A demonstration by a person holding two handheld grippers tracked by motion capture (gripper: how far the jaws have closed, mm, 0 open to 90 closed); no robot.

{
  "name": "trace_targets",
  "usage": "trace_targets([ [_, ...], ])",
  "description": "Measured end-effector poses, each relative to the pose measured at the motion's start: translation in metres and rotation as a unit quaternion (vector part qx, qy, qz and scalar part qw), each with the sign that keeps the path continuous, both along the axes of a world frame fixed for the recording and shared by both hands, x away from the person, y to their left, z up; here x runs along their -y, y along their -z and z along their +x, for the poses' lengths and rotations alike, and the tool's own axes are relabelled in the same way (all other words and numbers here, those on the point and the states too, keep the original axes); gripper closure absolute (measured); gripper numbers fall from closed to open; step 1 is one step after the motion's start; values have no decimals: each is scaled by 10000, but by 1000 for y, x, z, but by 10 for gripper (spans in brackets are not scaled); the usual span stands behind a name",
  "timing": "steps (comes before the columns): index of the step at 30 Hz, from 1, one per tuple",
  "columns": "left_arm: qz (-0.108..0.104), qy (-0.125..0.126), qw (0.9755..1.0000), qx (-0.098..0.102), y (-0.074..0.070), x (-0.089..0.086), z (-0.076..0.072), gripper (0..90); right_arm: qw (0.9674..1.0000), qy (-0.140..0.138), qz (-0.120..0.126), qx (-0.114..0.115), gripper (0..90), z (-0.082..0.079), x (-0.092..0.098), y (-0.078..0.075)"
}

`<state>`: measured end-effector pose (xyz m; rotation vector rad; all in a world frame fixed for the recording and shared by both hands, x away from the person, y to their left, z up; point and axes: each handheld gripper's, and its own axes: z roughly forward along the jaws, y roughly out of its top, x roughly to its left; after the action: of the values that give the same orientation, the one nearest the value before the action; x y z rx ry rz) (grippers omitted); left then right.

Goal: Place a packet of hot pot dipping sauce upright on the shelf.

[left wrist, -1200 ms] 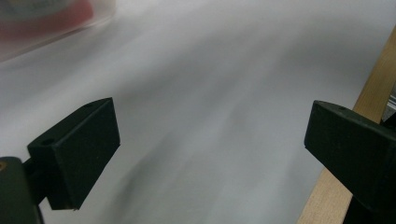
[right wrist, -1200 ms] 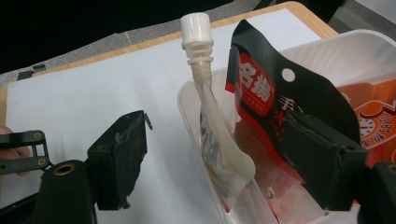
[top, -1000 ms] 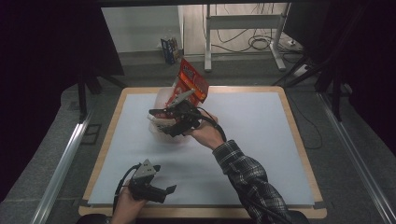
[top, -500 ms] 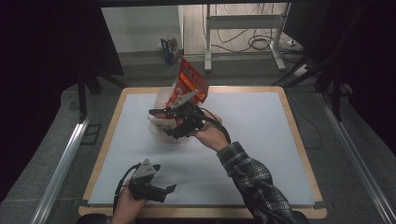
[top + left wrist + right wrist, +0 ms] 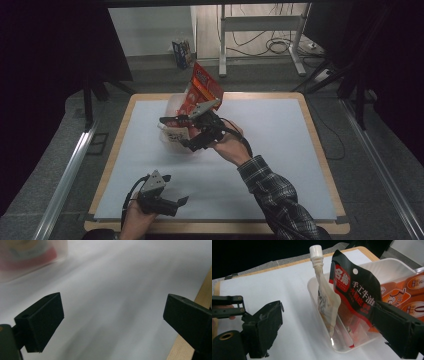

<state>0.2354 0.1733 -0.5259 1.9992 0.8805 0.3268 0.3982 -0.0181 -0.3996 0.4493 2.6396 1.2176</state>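
The right gripper [image 5: 179, 132] hangs over the near edge of a clear plastic tub [image 5: 172, 107] toward the far left of the white table [image 5: 280, 150], and its jaws have just been opening. In the right gripper view they stand wide apart [image 5: 329, 340], one over the bare table and the other against the lower corner of a black and red packet [image 5: 355, 300], which no longer looks pinched. That packet stands upright in the tub [image 5: 387, 267], leaning on a pale squeeze pouch [image 5: 325, 302] with a white screw cap that rises just beside it. Behind them in the tub lie orange packets [image 5: 409, 297]. From above, one orange packet [image 5: 202, 90] sticks up tall out of the tub's far side.

The left gripper [image 5: 172, 192] rests low at the near left of the table, well apart from the tub, in the person's hand. Its jaws are spread with nothing between them [image 5: 112, 317], only bare table below and the wooden rim [image 5: 203, 295] at one side.
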Motion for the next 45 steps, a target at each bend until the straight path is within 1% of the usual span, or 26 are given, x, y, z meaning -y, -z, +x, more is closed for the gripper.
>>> trace_targets([
  [2, 27, 7, 10000, 63, 0, 0, 0, 29, 10000, 28, 33, -26, 83, -1, 3, 0],
  [6, -18, 46, 9999, 160, -1, 1, -1, 23, 10000, 54, 79, -30, 67, -3, 9, -1],
  [15, 49, 93, 9993, 367, 0, 2, -3, 21, 9999, 129, 53, 61, 28, -9, 20, 1],
  [19, 78, 113, 9991, 394, 0, 2, -3, 21, 9998, 148, 29, 96, 19, -11, 25, 4],
  [23, 19, 123, 9991, 414, 0, 2, -3, 20, 9997, 221, 57, 95, 11, -13, 29, 8],
  [31, 10, 49, 9989, 468, 0, 1, -4, 12, 9994, 342, 77, 65, 6, -17, 37, 16],
  [35, 34, 50, 9988, 496, 0, 2, -4, 10, 9993, 375, 57, -44, 9, -20, 39, 18],
  [37, 58, 72, 9986, 516, 0, 2, -4, 9, 9992, 391, 51, -43, 8, -22, 41, 19],
  [39, 77, 84, 9985, 541, 0, 3, -5, 9, 9992, 389, 0, 8, 5, -23, 43, 20],
  [45, 215, 76, 9981, 564, 1, 5, -5, 5, 9991, 432, 10, -29, 0, -26, 51, 25],
])
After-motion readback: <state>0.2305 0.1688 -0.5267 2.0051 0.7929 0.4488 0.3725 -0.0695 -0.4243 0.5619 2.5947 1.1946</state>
